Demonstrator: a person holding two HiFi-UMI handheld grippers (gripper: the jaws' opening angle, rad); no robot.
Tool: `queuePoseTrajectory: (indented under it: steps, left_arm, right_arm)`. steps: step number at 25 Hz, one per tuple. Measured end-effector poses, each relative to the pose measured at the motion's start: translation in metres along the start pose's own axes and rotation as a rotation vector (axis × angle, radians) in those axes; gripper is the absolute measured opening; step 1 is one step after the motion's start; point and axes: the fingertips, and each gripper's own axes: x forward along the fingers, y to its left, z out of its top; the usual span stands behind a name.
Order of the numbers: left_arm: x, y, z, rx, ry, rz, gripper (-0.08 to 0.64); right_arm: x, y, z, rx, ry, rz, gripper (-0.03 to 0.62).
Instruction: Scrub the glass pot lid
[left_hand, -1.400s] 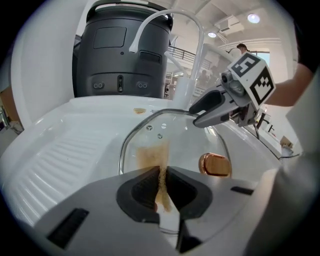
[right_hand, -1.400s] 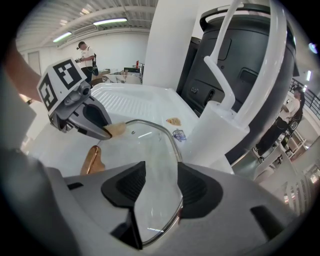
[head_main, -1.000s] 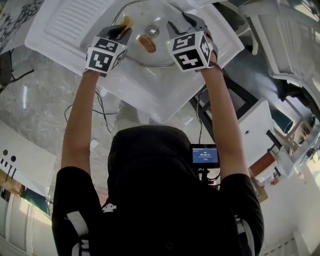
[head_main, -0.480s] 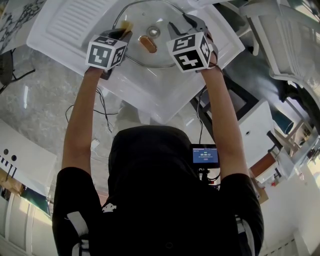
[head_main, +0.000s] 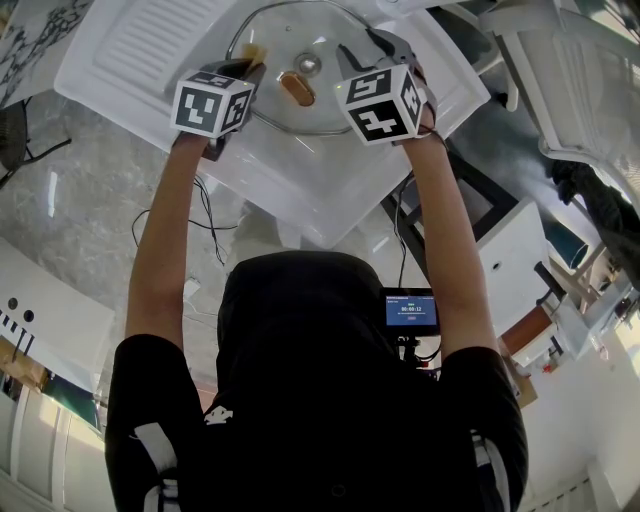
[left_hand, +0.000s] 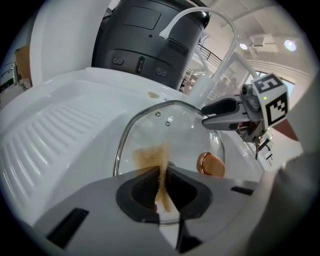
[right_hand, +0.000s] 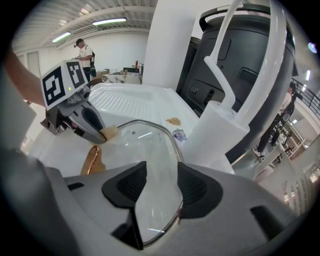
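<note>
The glass pot lid (head_main: 300, 105) with its copper handle (head_main: 294, 88) lies in the white sink (head_main: 130, 50). My left gripper (head_main: 243, 64) is shut on a thin brown sponge (left_hand: 161, 176), which it presses onto the lid's left part (left_hand: 170, 135) beside the handle (left_hand: 210, 164). My right gripper (head_main: 372, 50) is at the lid's right side. In the right gripper view (right_hand: 160, 192) its jaws stand apart over the lid's metal rim (right_hand: 178, 197), with glass showing in the gap. That view also shows the left gripper (right_hand: 102, 135) and the sponge's tip (right_hand: 110, 132).
A white faucet (right_hand: 235, 100) rises right behind the lid, with a dark grey machine (right_hand: 240, 65) beyond it. Small scraps (right_hand: 173, 121) lie on the sink's back edge. The ribbed drainboard (left_hand: 55, 135) stretches left. White chairs (head_main: 570, 80) stand to the right.
My left gripper has shifted a little farther over the lid with the sponge. The right gripper and the lid have stayed put.
</note>
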Motion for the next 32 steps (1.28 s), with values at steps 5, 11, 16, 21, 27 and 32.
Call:
queuePoseTrajectory:
  steps: [5,11,16,21,27,32]
  left_arm:
    - [-0.002,-0.001,-0.001,0.026,-0.001,-0.004,0.018]
    - [-0.003,-0.001,0.009,0.049,-0.022,0.004,0.018]
    - [-0.002,-0.005,0.022,0.105,-0.046,0.019,0.018]
    - [0.0,-0.01,0.033,0.172,-0.052,0.027,0.018]
    - [0.002,-0.017,0.05,0.247,-0.055,0.021,0.018]
    - [0.007,-0.019,0.063,0.328,-0.067,0.037,0.018]
  right_arm:
    - [-0.001,0.001,0.0,-0.001,-0.001,0.0,0.173]
    - [-0.001,0.001,0.001,-0.002,-0.001,-0.001,0.172]
    - [-0.001,0.001,0.001,-0.003,-0.005,-0.002,0.172]
    - [-0.001,0.001,0.002,-0.002,-0.011,-0.002,0.172]
    - [-0.001,0.001,0.001,0.0,-0.01,-0.003,0.17]
    - [-0.001,0.002,0.001,-0.003,-0.014,-0.003,0.17]
